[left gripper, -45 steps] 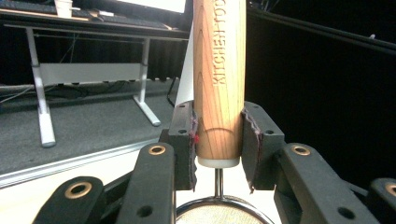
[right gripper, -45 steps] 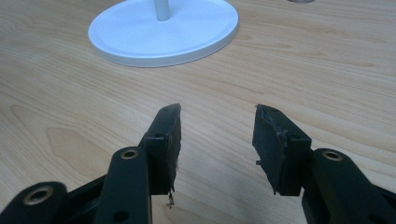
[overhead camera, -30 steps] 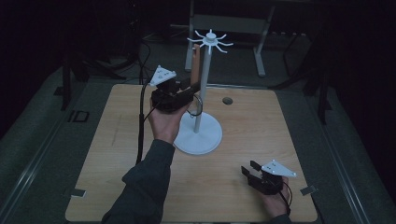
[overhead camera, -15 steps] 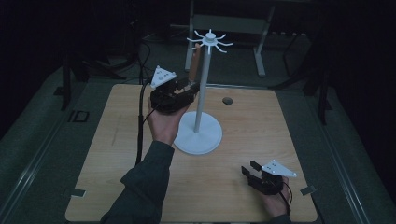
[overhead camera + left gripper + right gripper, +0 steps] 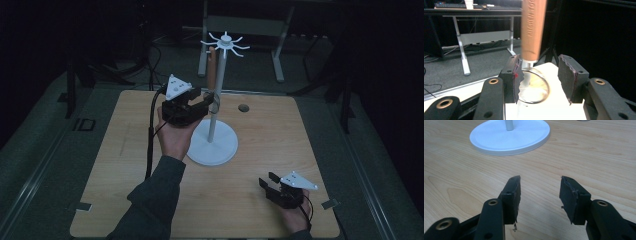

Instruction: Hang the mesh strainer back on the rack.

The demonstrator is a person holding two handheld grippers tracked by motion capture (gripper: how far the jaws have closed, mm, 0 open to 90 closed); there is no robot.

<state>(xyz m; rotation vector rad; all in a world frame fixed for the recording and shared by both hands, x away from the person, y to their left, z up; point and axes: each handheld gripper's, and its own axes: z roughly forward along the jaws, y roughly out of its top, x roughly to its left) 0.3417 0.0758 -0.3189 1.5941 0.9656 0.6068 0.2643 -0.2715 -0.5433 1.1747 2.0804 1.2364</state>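
A white stand with a crown of hooks rises from a round base mid-table. From one hook hangs a small strainer by its wooden handle. In the left gripper view the handle hangs down to a metal mesh ring. My left gripper is raised beside the pole; its jaws have just been opening. They stand open around the ring, and the right-hand pad is clearly off it. My right gripper rests low at the front right, open over bare wood.
The wooden table has a small dark hole behind the stand. A black cable trails from the left gripper along the forearm. A desk frame stands beyond the table in a dark room.
The left gripper's jaws stand wider than a second ago and the hand has shifted only slightly. The strainer stays hanging on the stand. The right hand has not moved.
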